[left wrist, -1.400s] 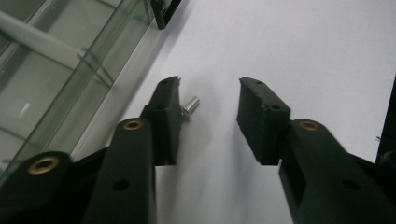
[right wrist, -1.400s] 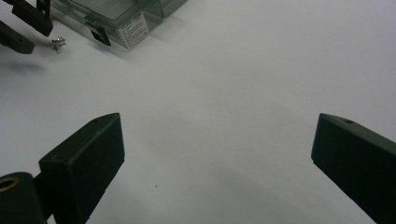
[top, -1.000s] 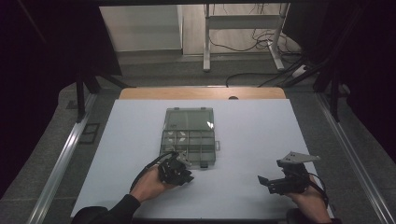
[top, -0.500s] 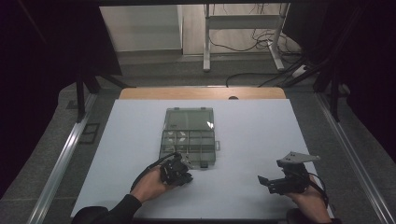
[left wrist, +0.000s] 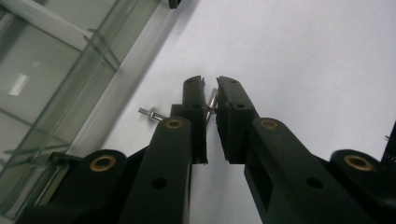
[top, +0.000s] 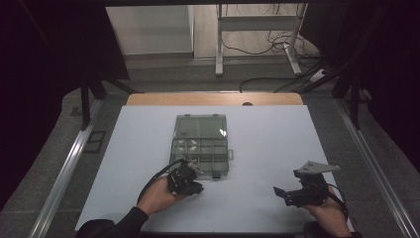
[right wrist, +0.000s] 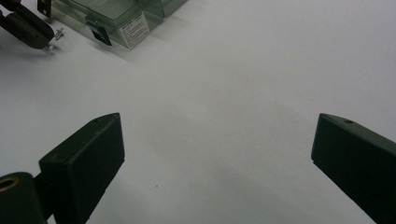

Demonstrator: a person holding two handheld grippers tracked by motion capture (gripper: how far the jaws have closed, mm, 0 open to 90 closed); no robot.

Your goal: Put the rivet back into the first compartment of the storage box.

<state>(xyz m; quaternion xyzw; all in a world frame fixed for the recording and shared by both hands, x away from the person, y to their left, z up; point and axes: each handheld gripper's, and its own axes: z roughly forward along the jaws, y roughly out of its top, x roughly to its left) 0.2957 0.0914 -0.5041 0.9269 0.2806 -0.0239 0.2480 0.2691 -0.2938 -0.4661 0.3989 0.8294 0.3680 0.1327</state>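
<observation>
Left claw (left wrist: 210, 93) pinches a small screw (left wrist: 212, 100) beside the clear box (left wrist: 56, 70); right claw (right wrist: 215, 154) gapes wide.

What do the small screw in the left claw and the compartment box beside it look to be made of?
The small silver screw looks like bare metal: bright, shiny, threaded shank. The clear compartment box seems like transparent, slightly tinted hard plastic: the dividers show through and it glints.

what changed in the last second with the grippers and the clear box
The left gripper has just been closing its jaws and now pinches a small metal screw beside the clear compartment box. A second screw lies on the table. The right gripper stayed open and both hands and the box kept their places.
</observation>
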